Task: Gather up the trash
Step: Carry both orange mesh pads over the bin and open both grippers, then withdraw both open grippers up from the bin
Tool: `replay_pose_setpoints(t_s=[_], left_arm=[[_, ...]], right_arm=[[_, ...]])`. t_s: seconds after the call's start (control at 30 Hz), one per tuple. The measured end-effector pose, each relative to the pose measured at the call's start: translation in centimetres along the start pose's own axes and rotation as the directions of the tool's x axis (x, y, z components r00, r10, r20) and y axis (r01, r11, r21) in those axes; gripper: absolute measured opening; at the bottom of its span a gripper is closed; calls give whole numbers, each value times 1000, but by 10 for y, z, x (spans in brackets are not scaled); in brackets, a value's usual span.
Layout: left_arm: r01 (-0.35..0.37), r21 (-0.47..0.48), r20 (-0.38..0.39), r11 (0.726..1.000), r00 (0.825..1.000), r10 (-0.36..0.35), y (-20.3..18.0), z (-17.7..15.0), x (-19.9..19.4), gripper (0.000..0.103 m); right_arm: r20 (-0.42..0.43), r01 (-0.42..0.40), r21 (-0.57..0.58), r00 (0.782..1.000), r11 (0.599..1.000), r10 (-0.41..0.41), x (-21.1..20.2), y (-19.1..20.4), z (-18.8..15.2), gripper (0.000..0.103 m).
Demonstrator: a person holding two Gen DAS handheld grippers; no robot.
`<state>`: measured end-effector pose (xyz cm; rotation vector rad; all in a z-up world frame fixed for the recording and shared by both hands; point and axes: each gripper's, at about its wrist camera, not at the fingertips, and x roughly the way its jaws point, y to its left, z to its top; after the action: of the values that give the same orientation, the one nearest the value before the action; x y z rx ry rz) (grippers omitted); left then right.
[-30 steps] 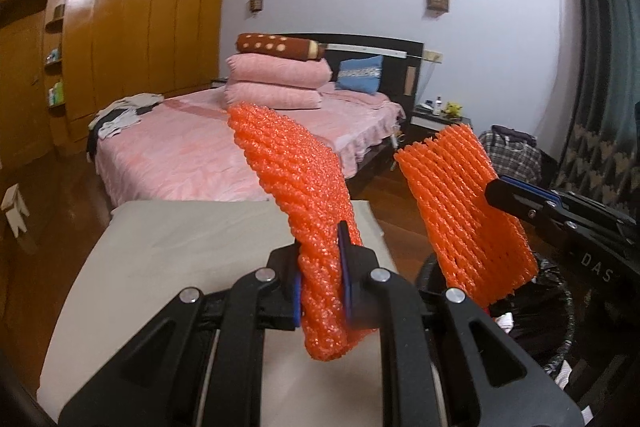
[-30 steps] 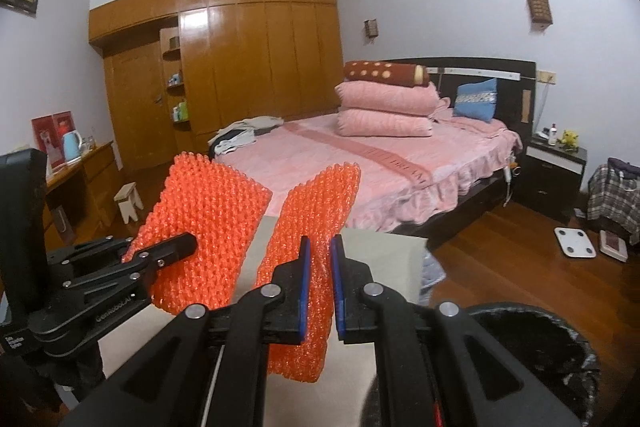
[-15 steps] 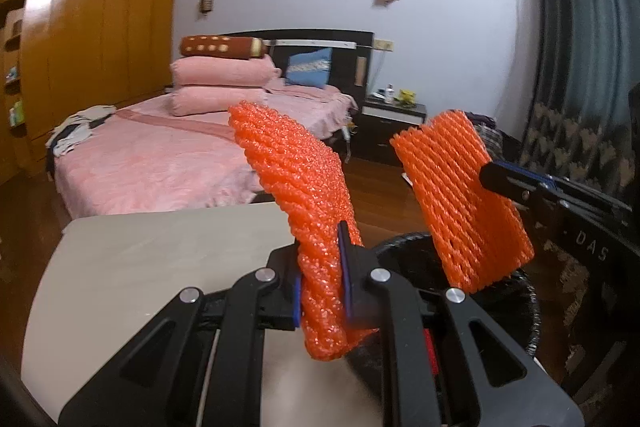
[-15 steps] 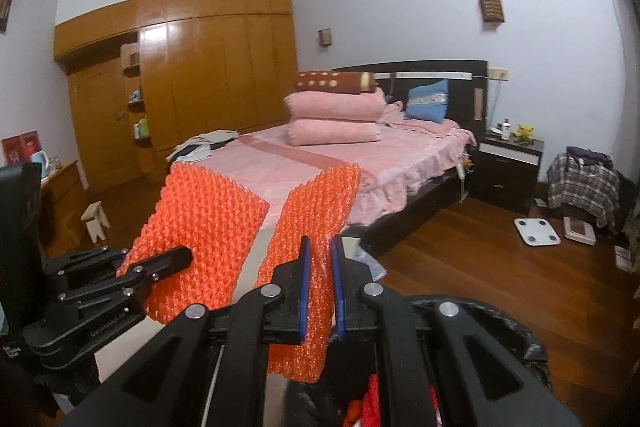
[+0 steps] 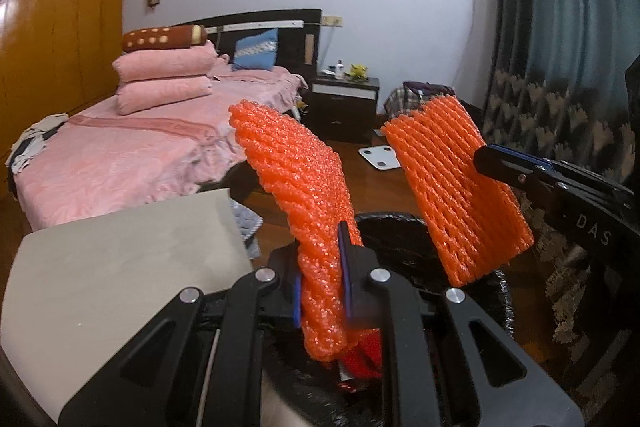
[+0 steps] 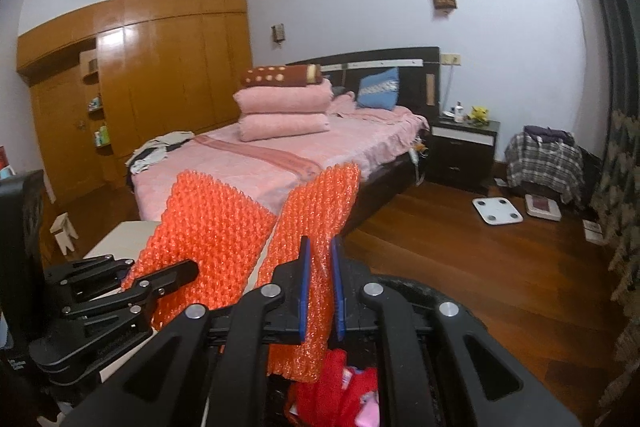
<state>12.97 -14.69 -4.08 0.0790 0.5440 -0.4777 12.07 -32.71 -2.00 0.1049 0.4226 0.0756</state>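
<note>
Left gripper clamped on orange foam net, right gripper clamped on second net, both nets above black-lined bin, red trash inside, beside beige table

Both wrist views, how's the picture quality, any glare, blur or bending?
Left wrist view: strong fisheye bend, dark corners, the curtain bowing; the orange foam net is sharp. Right wrist view: same bend, with glare on the wooden wardrobe; the foam net in the tongs is crisp, the bed slightly soft.
</note>
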Motion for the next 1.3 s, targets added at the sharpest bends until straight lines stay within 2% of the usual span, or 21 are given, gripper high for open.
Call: replay_pose_setpoints(t_s=[0.33, 0.53, 0.57, 0.63, 0.67, 0.73, 0.87, 0.93, 1.0, 1.03, 1.1, 1.13, 1.17, 1.3], left_arm=[[59, 19, -57, 998, 997, -58, -27, -12, 48, 13], [73, 16, -109, 997, 992, -71, -30, -19, 72, 16], [69, 16, -115, 997, 991, -67, -30, -19, 74, 20], [62, 10, -130, 998, 990, -60, -27, -20, 80, 37], [59, 5, -134, 998, 989, -58, -25, -19, 81, 45], [53, -2, -143, 999, 988, -53, -21, -20, 82, 46], [38, -7, -147, 999, 988, -39, -14, -19, 79, 59], [31, -6, -143, 999, 989, -32, -12, -18, 74, 66], [18, -4, -132, 1000, 991, -18, -10, -17, 67, 76], [9, -4, -127, 1000, 992, -10, -8, -16, 63, 78], [-7, -7, -116, 1000, 993, 6, -4, -13, 53, 84], [-14, -10, -111, 1000, 994, 12, -2, -12, 49, 86], [-18, -13, -105, 1000, 994, 17, 0, -12, 44, 87], [-39, -32, -73, 999, 997, 37, 9, -7, 20, 90]], right_arm=[[-80, 75, 34, 994, 997, -73, 21, -49, -27, 10], [-128, 88, 45, 988, 995, -81, 45, -65, -39, 10], [-142, 92, 44, 986, 995, -85, 50, -67, -42, 12], [-160, 106, 42, 982, 993, -98, 57, -71, -46, 14], [-173, 111, 42, 980, 993, -102, 61, -71, -49, 17], [-188, 121, 48, 976, 991, -110, 66, -74, -53, 24], [-194, 125, 58, 975, 990, -112, 66, -80, -58, 46], [-194, 126, 58, 974, 990, -113, 64, -80, -58, 49], [-184, 134, 55, 975, 989, -122, 59, -78, -58, 70], [-175, 135, 55, 977, 989, -124, 55, -77, -57, 73], [-162, 141, 49, 978, 989, -131, 47, -73, -54, 89], [-157, 143, 49, 979, 988, -134, 45, -72, -53, 93], [-146, 143, 51, 980, 988, -134, 40, -70, -50, 97], [-124, 115, 59, 986, 992, -108, 21, -59, -41, 97]])
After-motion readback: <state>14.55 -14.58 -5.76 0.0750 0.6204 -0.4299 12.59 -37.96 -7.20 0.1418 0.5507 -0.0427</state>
